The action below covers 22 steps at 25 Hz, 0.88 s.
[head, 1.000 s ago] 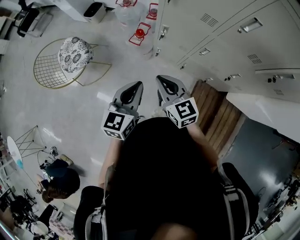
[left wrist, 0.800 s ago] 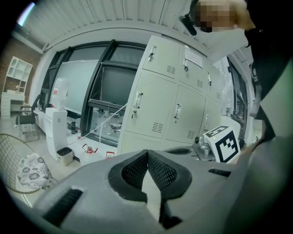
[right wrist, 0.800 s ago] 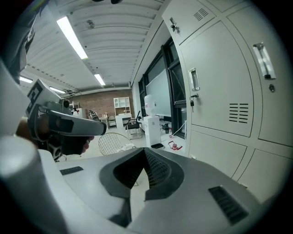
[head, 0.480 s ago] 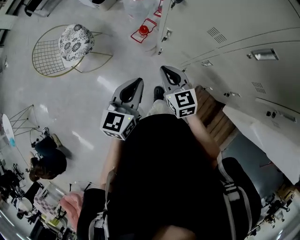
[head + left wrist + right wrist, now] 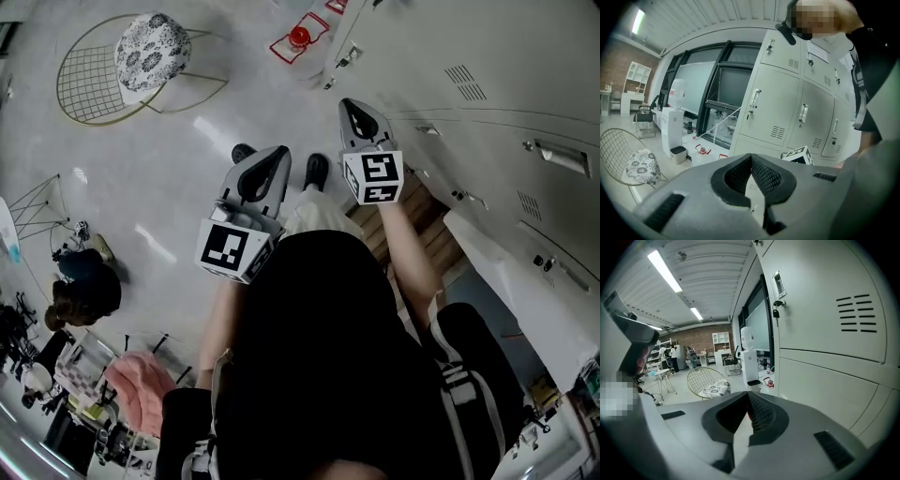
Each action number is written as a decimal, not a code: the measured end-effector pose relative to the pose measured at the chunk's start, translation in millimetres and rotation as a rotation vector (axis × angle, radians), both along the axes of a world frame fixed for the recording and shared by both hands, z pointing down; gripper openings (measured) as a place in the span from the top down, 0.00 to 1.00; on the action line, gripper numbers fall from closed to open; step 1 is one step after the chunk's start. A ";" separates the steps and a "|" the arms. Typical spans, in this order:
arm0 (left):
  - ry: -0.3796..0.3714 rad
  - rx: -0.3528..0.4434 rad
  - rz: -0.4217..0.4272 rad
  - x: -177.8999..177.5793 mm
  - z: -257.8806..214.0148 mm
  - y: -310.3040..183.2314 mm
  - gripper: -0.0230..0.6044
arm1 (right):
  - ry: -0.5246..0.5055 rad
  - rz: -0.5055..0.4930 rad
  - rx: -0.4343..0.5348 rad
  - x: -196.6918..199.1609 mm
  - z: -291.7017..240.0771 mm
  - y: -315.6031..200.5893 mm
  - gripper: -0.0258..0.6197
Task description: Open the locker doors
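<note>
Grey metal lockers (image 5: 487,84) fill the upper right of the head view, their doors closed, each with a recessed handle (image 5: 561,156). My right gripper (image 5: 356,112) is held out toward them, shut and empty, close beside a door (image 5: 825,310) whose handle (image 5: 778,284) and key (image 5: 774,311) sit above its jaws (image 5: 749,395). My left gripper (image 5: 269,167) hangs lower and further left over the floor, also shut with nothing in it. In the left gripper view its tips (image 5: 751,157) point at the locker bank (image 5: 783,108) from some way off.
A wire chair with a patterned cushion (image 5: 150,52) stands at the upper left. A red-capped water jug (image 5: 298,37) sits by the lockers' end. Wooden planks (image 5: 412,211) and a white panel (image 5: 525,281) lie at the right. A seated person (image 5: 84,286) is far left.
The person has stepped closer to the lockers, which now fill more of the view. The right gripper has moved forward and up toward a door. The left gripper has barely moved.
</note>
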<state>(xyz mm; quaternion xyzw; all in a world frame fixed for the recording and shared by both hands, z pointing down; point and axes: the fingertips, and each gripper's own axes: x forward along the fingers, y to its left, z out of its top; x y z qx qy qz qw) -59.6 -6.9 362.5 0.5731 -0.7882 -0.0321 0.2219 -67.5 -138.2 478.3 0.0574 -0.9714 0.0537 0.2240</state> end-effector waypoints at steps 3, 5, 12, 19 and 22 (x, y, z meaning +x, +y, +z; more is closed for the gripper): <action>0.009 -0.003 0.007 -6.6 4.9 -1.9 0.93 | 0.009 0.019 0.021 -11.4 10.7 -9.0 0.95; 0.016 -0.006 0.017 -11.7 9.0 -4.9 0.93 | 0.018 0.036 0.027 -18.1 18.8 -15.4 0.95; 0.013 -0.025 0.032 -34.8 22.5 -11.6 0.93 | 0.037 0.103 0.019 -39.3 43.7 -34.1 0.95; 0.008 -0.045 0.056 -59.4 35.2 -14.2 0.93 | 0.063 0.180 0.000 -53.6 72.2 -54.9 0.94; 0.011 -0.053 0.070 -68.1 39.7 -14.1 0.93 | 0.067 0.203 -0.014 -60.1 83.7 -62.1 0.91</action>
